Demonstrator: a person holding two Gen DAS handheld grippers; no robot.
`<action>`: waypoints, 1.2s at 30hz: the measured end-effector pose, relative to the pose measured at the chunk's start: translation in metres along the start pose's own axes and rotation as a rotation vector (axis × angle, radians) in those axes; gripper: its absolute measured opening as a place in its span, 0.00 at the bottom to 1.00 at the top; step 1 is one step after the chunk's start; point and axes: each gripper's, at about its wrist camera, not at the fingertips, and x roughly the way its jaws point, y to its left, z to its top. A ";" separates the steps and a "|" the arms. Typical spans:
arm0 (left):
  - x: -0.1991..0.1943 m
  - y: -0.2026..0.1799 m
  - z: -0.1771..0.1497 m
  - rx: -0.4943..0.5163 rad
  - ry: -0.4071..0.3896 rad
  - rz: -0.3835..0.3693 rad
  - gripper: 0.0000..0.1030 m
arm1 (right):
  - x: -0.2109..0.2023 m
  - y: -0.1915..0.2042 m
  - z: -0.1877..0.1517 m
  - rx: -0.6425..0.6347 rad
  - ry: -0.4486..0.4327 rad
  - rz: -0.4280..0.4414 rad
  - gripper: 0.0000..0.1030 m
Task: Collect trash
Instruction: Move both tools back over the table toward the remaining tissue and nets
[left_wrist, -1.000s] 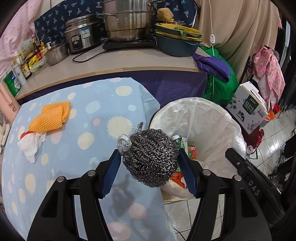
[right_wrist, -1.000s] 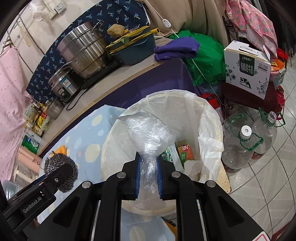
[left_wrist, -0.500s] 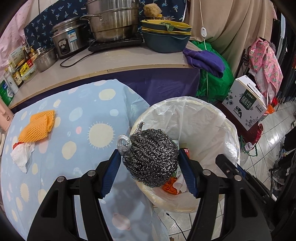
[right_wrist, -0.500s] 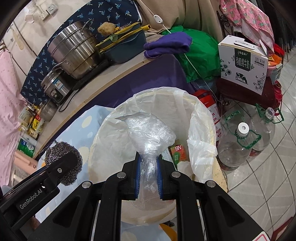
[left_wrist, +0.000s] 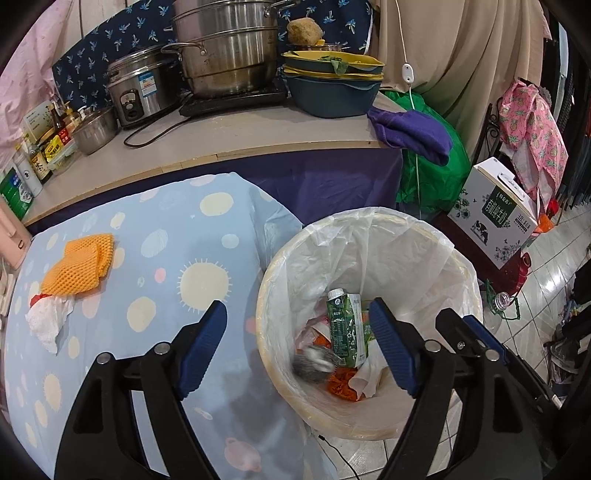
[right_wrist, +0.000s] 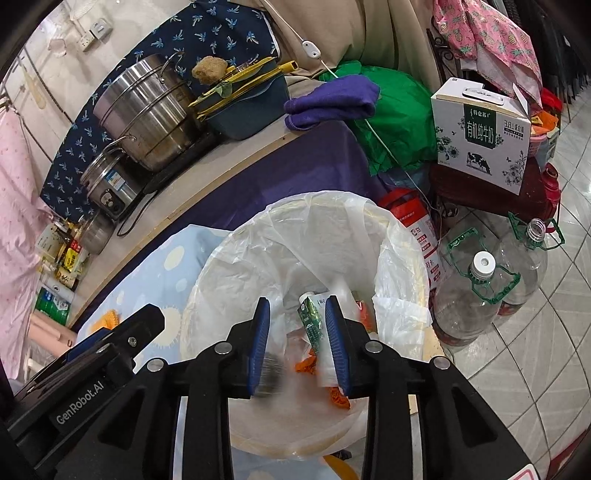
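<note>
We find both grippers over the bin (left_wrist: 369, 236), a round pail lined with a clear bag, standing on the tiled floor just beside the table (left_wrist: 155, 258). The left gripper (left_wrist: 297, 332) has just been opening; its jaws stand wide with nothing between them. The scourer (left_wrist: 314, 365) shows as a grey blur inside the bin, below those jaws and free of them, beside a green carton (left_wrist: 345, 328) and orange scraps (left_wrist: 340, 386). The right gripper (right_wrist: 297, 332) has also just been opening; its jaws stand narrowly apart and grip nothing. We see a pale translucent smear by its right finger (right_wrist: 338, 350), possibly the plastic bag, though blur prevents a firm reading. From the right wrist view the scourer (right_wrist: 269, 373) appears blurred behind the left finger (right_wrist: 256, 347). Still on the table, well apart from the bin, lie an orange net (left_wrist: 77, 266) and a crumpled white tissue (left_wrist: 48, 321), touching each other. Two clear jugs (right_wrist: 476, 291) stand on the floor just beside the bin, on the side away from the table.
</note>
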 end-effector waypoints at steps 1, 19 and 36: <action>0.000 0.000 0.000 -0.002 0.000 0.000 0.73 | 0.000 0.000 0.000 -0.001 -0.001 0.000 0.30; -0.009 0.024 -0.006 -0.046 -0.002 0.006 0.74 | -0.007 0.025 -0.004 -0.043 0.002 0.013 0.30; -0.030 0.123 -0.032 -0.216 -0.007 0.083 0.75 | -0.001 0.101 -0.036 -0.193 0.054 0.053 0.30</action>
